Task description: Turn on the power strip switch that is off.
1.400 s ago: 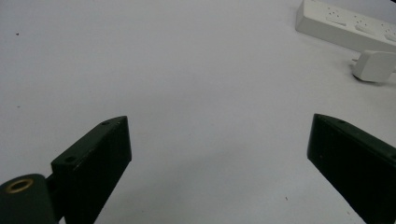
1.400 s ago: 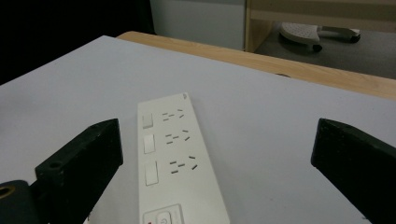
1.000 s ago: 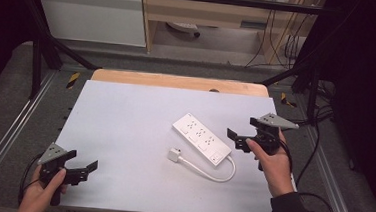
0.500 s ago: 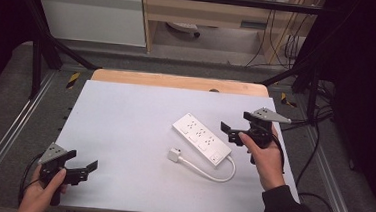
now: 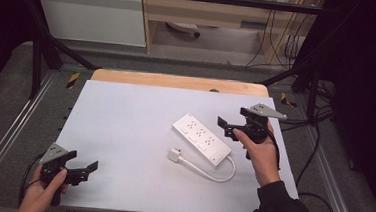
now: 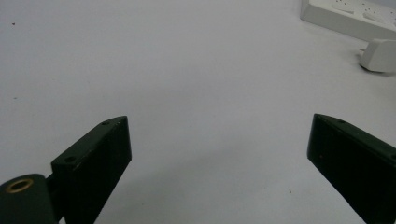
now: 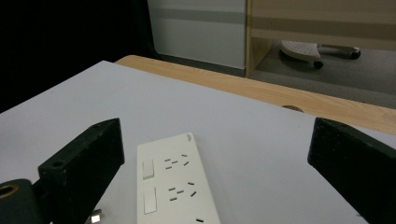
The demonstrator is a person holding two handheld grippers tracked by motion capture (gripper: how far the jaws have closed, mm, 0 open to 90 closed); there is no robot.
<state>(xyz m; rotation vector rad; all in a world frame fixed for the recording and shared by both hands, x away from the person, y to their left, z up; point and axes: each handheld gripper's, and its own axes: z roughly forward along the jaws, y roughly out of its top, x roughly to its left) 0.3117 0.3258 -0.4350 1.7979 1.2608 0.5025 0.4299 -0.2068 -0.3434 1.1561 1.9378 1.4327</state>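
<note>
On table (image 5: pixel 124 131): power strip (image 5: pixel 202 138), plug (image 5: pixel 174 154); right tool (image 5: pixel 230 127) spread beside strip.

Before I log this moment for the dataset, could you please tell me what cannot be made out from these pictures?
- Power strip: the left gripper view cuts it off at the top edge; the right gripper view cuts off its near end.
- Plug: its prongs are too small to see in the high view; the right gripper view shows just a corner beside the right tool.
- Socket markings: too small to read.
</note>
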